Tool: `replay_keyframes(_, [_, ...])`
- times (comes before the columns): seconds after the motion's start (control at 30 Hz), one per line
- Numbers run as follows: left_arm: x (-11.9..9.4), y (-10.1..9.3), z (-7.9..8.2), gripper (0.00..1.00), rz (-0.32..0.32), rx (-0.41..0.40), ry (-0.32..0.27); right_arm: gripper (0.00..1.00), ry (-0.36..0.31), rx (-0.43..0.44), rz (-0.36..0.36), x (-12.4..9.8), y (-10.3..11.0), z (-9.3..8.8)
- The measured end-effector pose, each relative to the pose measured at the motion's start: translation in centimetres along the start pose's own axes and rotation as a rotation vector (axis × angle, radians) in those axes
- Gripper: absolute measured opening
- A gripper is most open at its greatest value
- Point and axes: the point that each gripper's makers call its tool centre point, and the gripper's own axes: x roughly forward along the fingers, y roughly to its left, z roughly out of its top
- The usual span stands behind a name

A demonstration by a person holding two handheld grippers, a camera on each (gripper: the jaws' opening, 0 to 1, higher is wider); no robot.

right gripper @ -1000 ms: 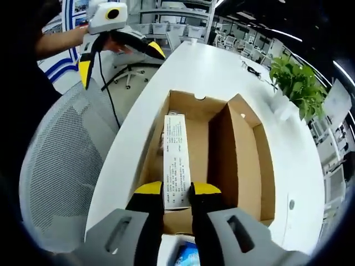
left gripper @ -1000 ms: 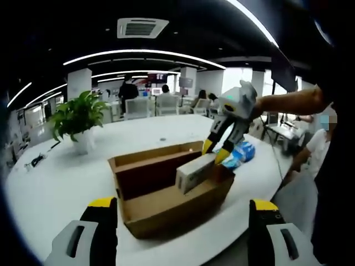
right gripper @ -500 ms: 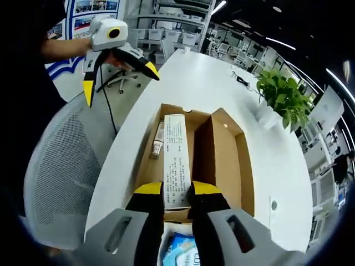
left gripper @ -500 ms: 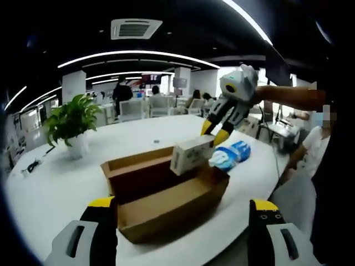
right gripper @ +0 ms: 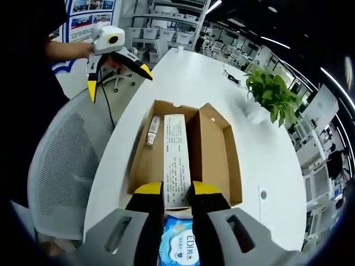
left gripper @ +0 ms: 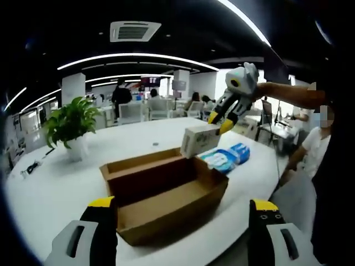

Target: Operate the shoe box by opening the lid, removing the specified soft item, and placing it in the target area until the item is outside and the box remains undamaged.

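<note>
The open brown shoe box (left gripper: 161,206) sits on the white table, its lid folded upright along the far side. My right gripper (left gripper: 221,118) is shut on one end of a long white carton (left gripper: 201,140) and holds it in the air above the box's right end. In the right gripper view the carton (right gripper: 176,158) runs forward from my right gripper (right gripper: 177,191), well above the shoe box (right gripper: 217,158). A small bottle (right gripper: 151,131) lies on the box floor. A soft blue tissue pack (left gripper: 226,156) lies on the table beside the box. My left gripper (left gripper: 183,221) stands open, short of the box.
A potted plant (left gripper: 67,123) stands on the far side of the table (left gripper: 50,188). A grey mesh chair (right gripper: 58,160) sits at the table's edge near the left gripper (right gripper: 113,58). The blue tissue pack (right gripper: 180,246) lies just under my right gripper. People and desks fill the office behind.
My right gripper has lifted the white carton up out of the box and higher above the table. The left gripper has stayed open in about the same place.
</note>
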Motion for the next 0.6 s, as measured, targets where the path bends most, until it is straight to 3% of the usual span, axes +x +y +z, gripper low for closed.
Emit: replay_keyframes(0.6, [-0.1, -0.1, 0.1, 1.00, -0.003, 0.009, -0.012, 0.15, 0.042, 0.034, -0.058, -4.1, -2.1, -4.4])
